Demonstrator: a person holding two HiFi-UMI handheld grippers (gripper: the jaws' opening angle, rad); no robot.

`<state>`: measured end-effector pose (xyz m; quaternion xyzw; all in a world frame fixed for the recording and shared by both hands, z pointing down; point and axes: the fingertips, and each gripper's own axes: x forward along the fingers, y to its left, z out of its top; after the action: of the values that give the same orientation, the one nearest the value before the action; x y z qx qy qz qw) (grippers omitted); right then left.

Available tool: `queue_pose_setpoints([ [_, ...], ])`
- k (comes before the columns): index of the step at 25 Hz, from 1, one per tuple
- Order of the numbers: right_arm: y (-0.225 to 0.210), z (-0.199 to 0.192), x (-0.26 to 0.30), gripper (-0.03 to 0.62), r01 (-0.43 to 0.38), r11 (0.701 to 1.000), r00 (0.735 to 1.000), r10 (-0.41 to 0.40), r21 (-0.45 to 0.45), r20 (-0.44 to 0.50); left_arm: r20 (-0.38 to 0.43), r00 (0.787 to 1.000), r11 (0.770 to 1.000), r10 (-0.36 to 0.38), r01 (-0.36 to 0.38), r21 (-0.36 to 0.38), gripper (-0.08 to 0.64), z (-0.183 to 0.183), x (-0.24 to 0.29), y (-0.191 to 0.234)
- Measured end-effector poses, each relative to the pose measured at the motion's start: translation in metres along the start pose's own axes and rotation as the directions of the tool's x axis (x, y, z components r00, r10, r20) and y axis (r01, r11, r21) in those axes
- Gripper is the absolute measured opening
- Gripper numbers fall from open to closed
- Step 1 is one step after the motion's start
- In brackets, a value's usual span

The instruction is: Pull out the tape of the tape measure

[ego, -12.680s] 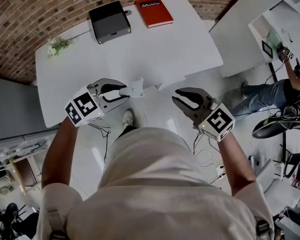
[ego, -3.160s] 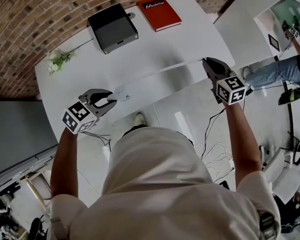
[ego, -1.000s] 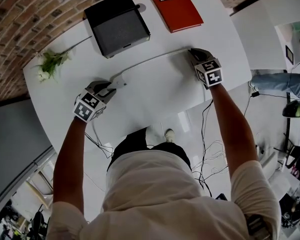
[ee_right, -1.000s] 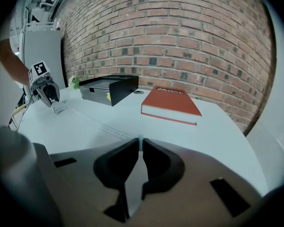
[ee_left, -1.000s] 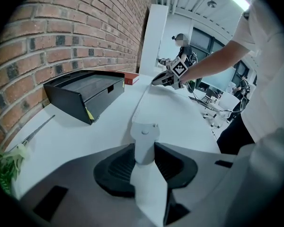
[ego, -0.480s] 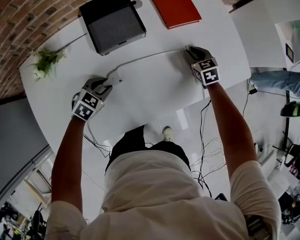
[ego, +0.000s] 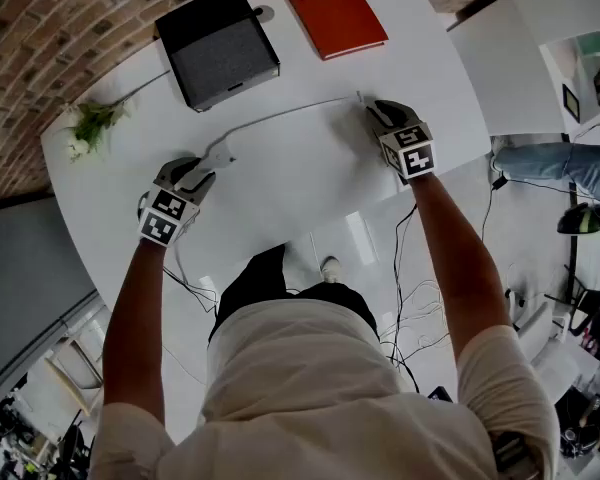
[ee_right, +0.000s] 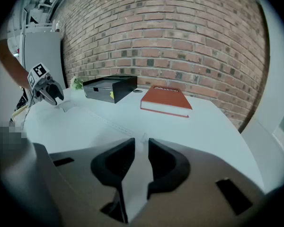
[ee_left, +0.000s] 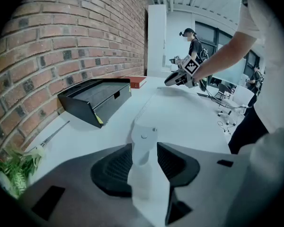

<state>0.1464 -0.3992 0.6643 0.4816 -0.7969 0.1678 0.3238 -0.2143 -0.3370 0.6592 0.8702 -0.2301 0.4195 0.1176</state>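
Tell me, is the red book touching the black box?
Apart. The head view shows a strip of bare white table between the red book and the black box. The right gripper view shows the same gap.

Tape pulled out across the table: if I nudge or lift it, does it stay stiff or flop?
Probably floppy: the tape lies in a shallow bow across the table, not a straight line, so a nudge would likely bend it. It looks thin and light, so it should slide easily on the smooth top. Lifted, it would likely sag.
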Motion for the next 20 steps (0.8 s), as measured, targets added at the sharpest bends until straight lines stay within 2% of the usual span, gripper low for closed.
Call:
queue_pose_setpoints([
  [4, 0.01, 0.003, -0.022, 0.083, -0.012, 1.0, 1.0, 0.012, -0.01, 0.023, 0.038, 0.999, 0.998, 0.036, -0.034, -0.05, 0.163, 0.005, -0.014, -0.008],
  [6, 0.015, 0.005, -0.034, 0.083, -0.018, 1.0, 0.999, 0.019, -0.013, 0.041, 0.069, 0.996, 0.993, 0.056, -0.048, -0.11, 0.163, 0.009, -0.021, -0.013],
  [11, 0.036, 0.002, -0.064, 0.078, -0.051, 0.998, 0.994, 0.053, -0.023, 0.098, 0.157, 0.978, 0.954, 0.135, -0.086, -0.286, 0.153, 0.015, -0.047, -0.029],
  [16, 0.064, -0.001, -0.105, 0.035, -0.095, 0.995, 0.983, 0.1, -0.035, 0.152, 0.22, 0.956, 0.928, 0.194, -0.106, -0.358, 0.125, 0.025, -0.07, -0.069],
  [20, 0.092, -0.009, -0.143, 0.008, -0.133, 0.99, 0.974, 0.139, -0.045, 0.18, 0.258, 0.935, 0.905, 0.243, -0.122, -0.408, 0.035, 0.031, -0.091, -0.107],
])
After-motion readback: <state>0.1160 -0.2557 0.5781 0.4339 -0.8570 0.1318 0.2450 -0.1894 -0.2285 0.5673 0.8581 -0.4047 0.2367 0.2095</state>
